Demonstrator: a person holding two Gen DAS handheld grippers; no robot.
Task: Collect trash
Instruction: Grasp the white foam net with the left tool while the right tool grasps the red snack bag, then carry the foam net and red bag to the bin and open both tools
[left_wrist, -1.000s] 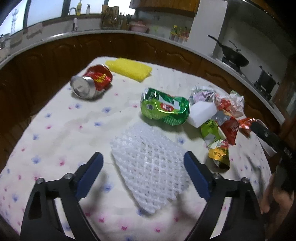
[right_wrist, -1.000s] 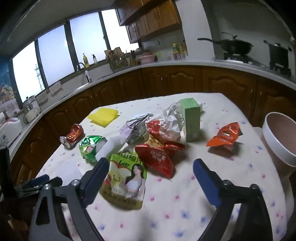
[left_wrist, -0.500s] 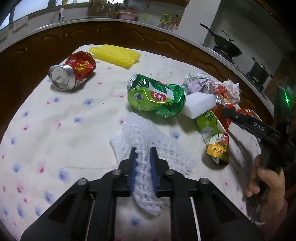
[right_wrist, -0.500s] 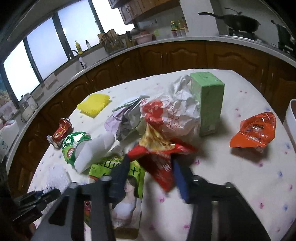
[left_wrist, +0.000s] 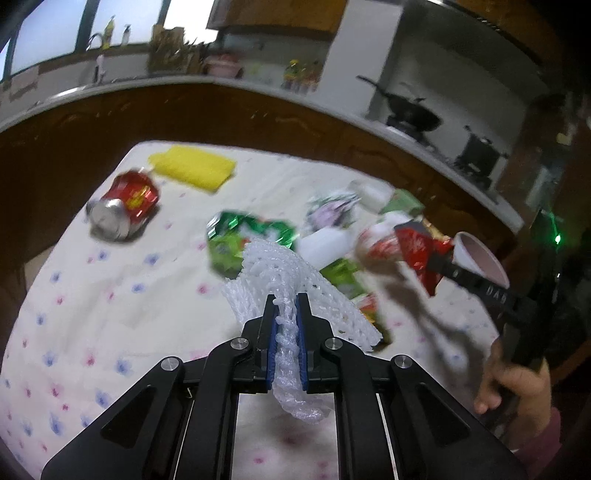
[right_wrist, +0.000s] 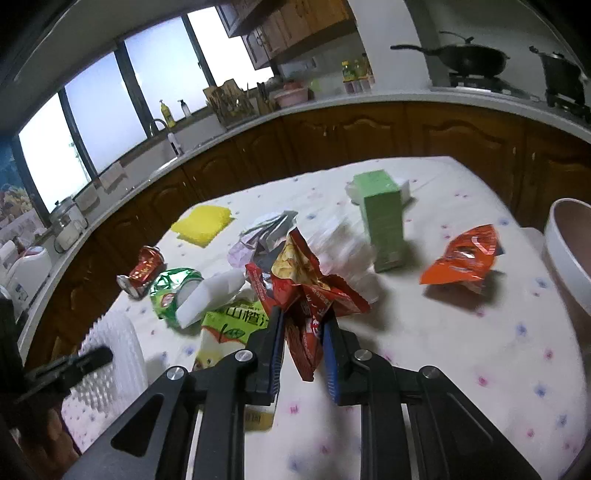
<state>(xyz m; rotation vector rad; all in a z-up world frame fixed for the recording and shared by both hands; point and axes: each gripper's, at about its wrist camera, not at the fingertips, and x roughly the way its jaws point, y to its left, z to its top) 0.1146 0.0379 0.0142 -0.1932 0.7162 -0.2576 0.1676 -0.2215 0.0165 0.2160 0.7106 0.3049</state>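
My left gripper (left_wrist: 287, 314) is shut on a white foam net (left_wrist: 280, 273) and holds it lifted off the table. My right gripper (right_wrist: 303, 325) is shut on a crumpled red snack wrapper (right_wrist: 301, 288) and holds it above the table; the wrapper also shows in the left wrist view (left_wrist: 410, 247). The foam net appears at the lower left of the right wrist view (right_wrist: 110, 354). On the flowered tablecloth (right_wrist: 424, 369) lie a crushed red can (left_wrist: 125, 206), a crushed green can (left_wrist: 236, 240), a yellow foam net (left_wrist: 192, 166), an orange wrapper (right_wrist: 465, 254), a green carton (right_wrist: 382, 221) and a green drink pouch (right_wrist: 229, 325).
A white bin with a pink inside (right_wrist: 569, 251) stands at the table's right edge; it also shows in the left wrist view (left_wrist: 480, 258). A white block (right_wrist: 207, 295) lies by the green can. Dark wooden cabinets and a counter ring the table.
My left gripper closed on the white foam net and lifted it. My right gripper closed on the red wrapper and raised it off the pile.
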